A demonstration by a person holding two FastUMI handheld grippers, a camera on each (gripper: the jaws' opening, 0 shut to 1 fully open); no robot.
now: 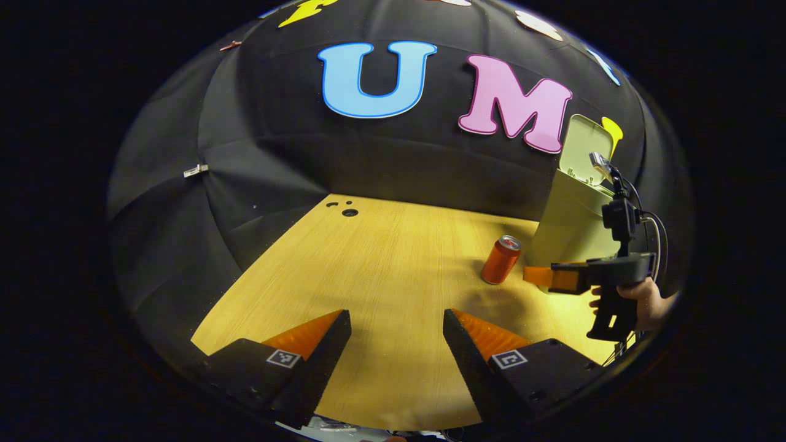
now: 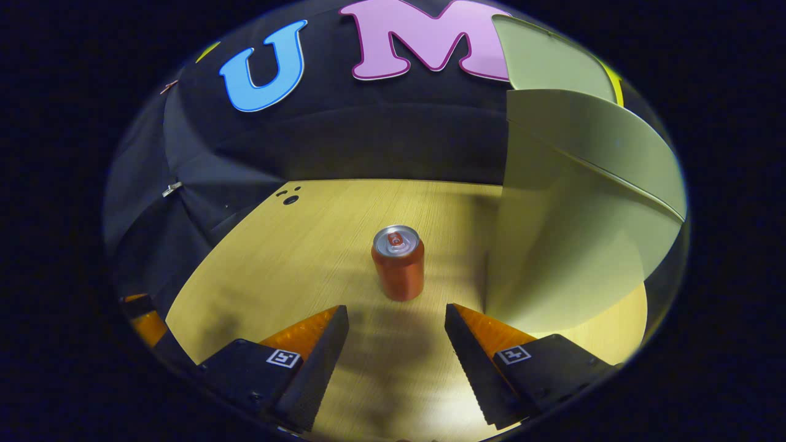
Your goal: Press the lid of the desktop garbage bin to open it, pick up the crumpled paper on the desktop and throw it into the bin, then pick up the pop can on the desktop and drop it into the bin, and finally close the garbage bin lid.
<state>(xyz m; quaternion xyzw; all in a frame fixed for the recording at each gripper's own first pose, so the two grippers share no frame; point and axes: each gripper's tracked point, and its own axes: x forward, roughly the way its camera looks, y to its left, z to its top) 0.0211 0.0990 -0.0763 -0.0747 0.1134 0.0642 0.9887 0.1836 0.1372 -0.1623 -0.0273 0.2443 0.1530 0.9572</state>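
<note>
Left tongs [image 1: 397,331]: yours, spread wide, holding nothing, over bare desk [image 1: 381,264].
Right tongs [image 2: 396,328]: spread too, empty, aimed at the can, not touching it; in left gripper view they sit just beside the bin w/ your hand [image 1: 645,301] on the grip.
Can [image 2: 398,262]: upright on desk, near bin's left side.
Bin [image 2: 571,245]: lid [image 1: 586,147] flipped up, open.
</note>
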